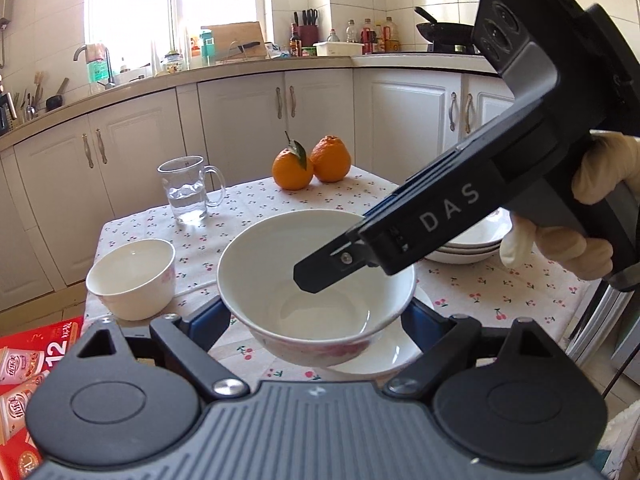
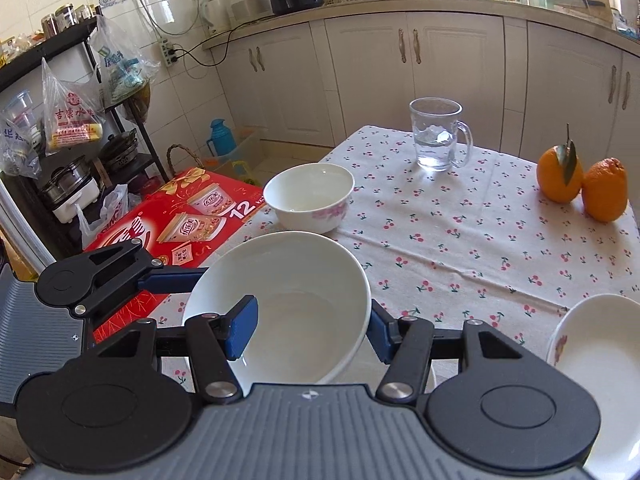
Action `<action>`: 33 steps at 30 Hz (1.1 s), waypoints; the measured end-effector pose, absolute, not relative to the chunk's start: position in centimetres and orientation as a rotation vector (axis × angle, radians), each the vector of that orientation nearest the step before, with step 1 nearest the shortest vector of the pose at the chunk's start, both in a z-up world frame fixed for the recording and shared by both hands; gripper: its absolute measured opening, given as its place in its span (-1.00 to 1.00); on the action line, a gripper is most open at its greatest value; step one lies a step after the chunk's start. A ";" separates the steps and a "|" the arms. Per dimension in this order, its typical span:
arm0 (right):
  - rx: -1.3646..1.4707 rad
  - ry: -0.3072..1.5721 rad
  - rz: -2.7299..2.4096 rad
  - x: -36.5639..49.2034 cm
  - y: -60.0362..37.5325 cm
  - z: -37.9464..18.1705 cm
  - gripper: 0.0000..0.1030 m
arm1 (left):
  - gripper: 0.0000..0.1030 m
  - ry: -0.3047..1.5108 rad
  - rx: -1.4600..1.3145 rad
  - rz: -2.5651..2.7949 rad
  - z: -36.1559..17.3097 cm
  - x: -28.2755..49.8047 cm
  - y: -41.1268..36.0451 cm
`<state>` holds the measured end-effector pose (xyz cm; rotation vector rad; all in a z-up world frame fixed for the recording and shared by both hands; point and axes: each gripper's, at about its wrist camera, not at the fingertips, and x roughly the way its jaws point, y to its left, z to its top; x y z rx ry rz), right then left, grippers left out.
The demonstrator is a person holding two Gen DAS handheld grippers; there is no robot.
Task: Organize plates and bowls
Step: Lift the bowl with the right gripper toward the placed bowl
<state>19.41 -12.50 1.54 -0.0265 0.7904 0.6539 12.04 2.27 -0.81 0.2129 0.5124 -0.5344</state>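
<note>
A large white bowl (image 1: 316, 280) with a pink flower print is lifted above a white plate (image 1: 380, 354) on the cherry-print tablecloth. My right gripper (image 2: 308, 332) is shut on this bowl's (image 2: 288, 304) rim, one blue pad (image 2: 240, 330) inside, the other outside. It reaches in from the right in the left wrist view (image 1: 312, 276). My left gripper (image 1: 316, 320) is open, with its blue fingers (image 1: 210, 326) either side of the bowl's base. A smaller white bowl (image 1: 132, 278) stands at the left (image 2: 310, 196). Stacked white plates (image 1: 468, 242) lie at the right (image 2: 600, 364).
A glass mug with water (image 1: 188, 190) and two oranges (image 1: 310, 164) stand at the table's far side. A red carton (image 2: 176, 220) lies on the floor left of the table. Kitchen cabinets (image 1: 240, 128) run behind, and a metal rack with bags (image 2: 68, 128) stands at the left.
</note>
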 end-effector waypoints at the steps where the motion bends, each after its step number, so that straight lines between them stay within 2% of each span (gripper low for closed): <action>1: -0.023 0.792 0.644 19.2 -13.0 1.4 0.23 | 0.78 0.515 0.215 -0.542 -0.9 12.0 1.9; 33: -0.014 0.844 0.577 19.5 -15.4 -1.9 0.26 | 0.79 0.615 0.205 -0.587 -3.5 13.5 -0.2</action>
